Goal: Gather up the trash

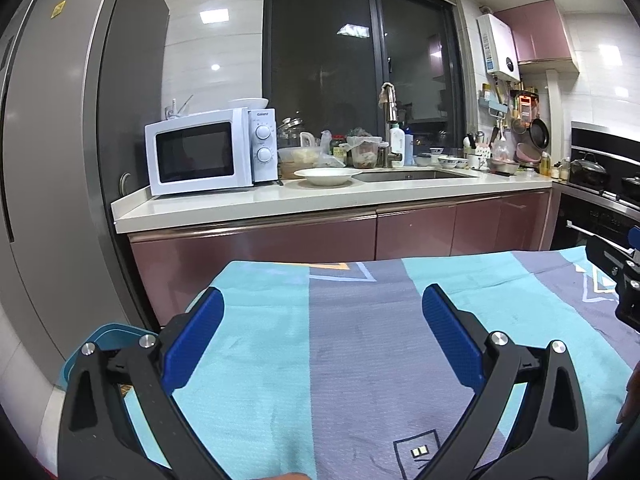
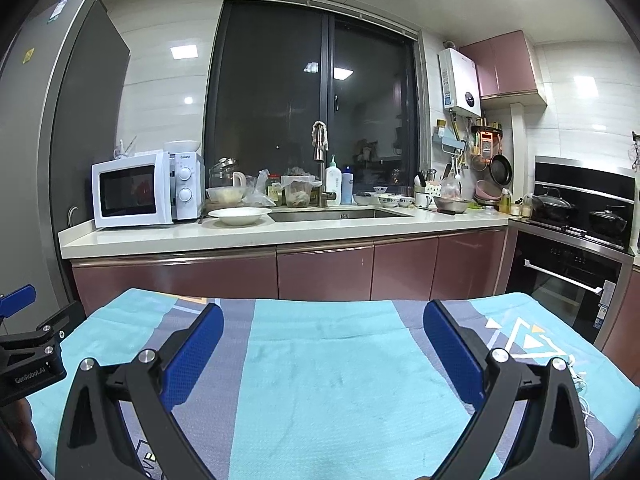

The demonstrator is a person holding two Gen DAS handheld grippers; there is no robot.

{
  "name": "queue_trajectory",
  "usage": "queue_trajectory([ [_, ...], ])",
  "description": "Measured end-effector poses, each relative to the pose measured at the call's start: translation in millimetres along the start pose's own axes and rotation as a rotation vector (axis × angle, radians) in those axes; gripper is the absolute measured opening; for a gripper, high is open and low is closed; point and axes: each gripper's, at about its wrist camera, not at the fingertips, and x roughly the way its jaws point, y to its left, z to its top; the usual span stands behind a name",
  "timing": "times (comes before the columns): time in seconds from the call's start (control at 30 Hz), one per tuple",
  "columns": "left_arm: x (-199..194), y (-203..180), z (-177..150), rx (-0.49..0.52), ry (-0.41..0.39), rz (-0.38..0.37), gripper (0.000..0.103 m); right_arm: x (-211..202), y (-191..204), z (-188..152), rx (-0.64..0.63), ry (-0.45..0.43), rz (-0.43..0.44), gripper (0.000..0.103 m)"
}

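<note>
My left gripper [image 1: 322, 300] is open above a table covered with a teal and grey striped cloth [image 1: 360, 360], with nothing between its blue pads. My right gripper [image 2: 323, 318] is open too, over the same cloth [image 2: 320, 380], and holds nothing. The right gripper's black body [image 1: 624, 276] shows at the right edge of the left wrist view; the left one [image 2: 28, 348] shows at the left edge of the right wrist view. A teal bin rim [image 1: 108, 336] peeks out low left, beside the table. No piece of trash shows on the cloth.
Beyond the table runs a kitchen counter [image 2: 280, 236] with a white microwave [image 2: 136, 192], a white bowl [image 2: 239, 215], a sink [image 2: 340, 214], bottles and dishes. A grey fridge [image 1: 60, 160] stands left, an oven and stove [image 2: 568, 272] right.
</note>
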Motion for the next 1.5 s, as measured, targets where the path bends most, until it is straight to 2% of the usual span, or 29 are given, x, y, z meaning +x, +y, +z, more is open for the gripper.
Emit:
queue_trajectory([
  [0.43,-12.0,-2.4,-2.0,0.015,-0.024,-0.024,0.098,-8.6,0.2,1.4,-0.002,-0.028,-0.015,0.097],
  [1.5,-20.5,-5.7,-0.7,0.018,-0.039,-0.042,0.098,-15.6,3.7,1.8,-0.015,-0.031,-0.021,0.097],
])
